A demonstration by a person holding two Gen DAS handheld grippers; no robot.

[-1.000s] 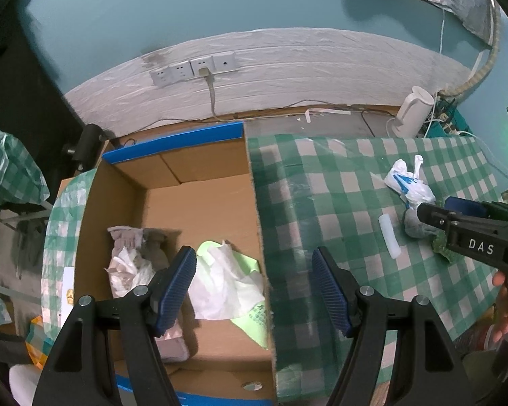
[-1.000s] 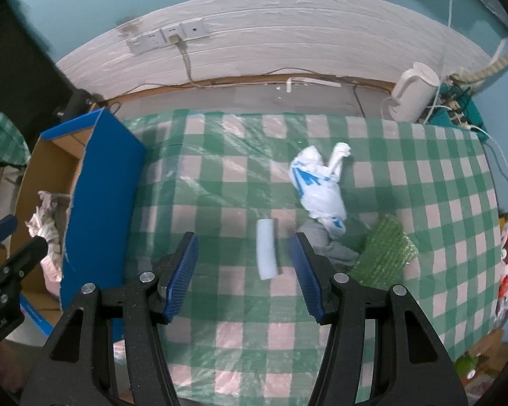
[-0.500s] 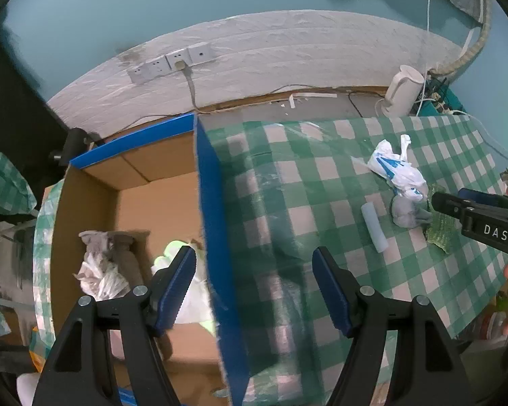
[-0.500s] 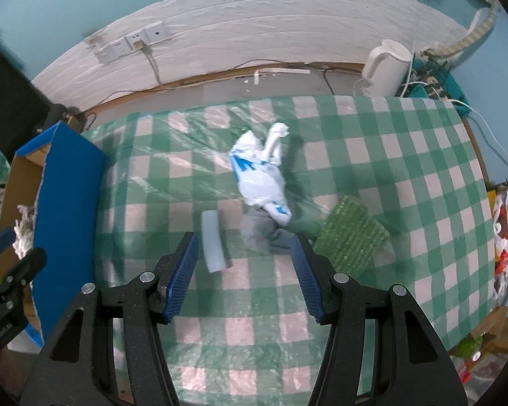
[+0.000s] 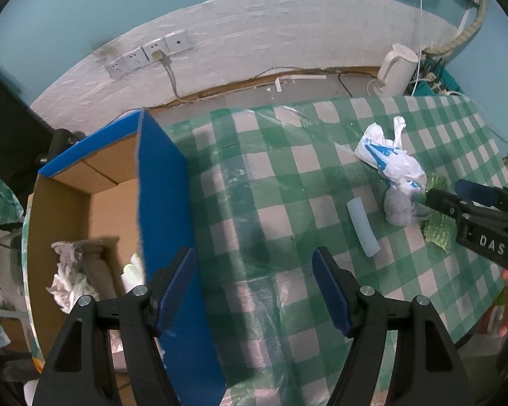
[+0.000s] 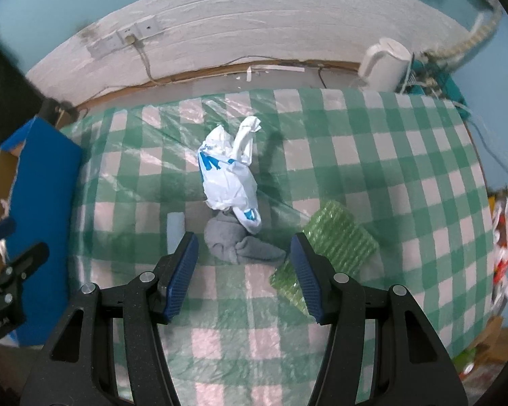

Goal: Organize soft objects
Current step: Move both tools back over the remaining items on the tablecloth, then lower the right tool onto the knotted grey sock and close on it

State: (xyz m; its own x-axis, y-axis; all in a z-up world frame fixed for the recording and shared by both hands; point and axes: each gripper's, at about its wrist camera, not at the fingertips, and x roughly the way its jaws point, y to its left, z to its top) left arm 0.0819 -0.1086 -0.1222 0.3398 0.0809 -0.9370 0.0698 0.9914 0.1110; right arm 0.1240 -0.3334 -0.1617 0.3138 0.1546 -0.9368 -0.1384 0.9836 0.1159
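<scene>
Grey sock (image 6: 240, 245) is seen just beneath the white bag (image 6: 228, 182); the right gripper (image 6: 242, 275) is held wide and empty above the sock.

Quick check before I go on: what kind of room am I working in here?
Probably a lived-in home room or utility corner: a table under a green-and-white checked plastic tablecloth, a white electric kettle on the floor by the wall, and a row of white wall sockets low on a teal wall.

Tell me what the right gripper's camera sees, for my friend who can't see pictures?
The open right gripper hangs over a grey cloth bundle on a green checked tablecloth. A white and blue plastic bag touches the bundle, green bubble wrap lies right, and a blue-sided cardboard box stands left.
</scene>
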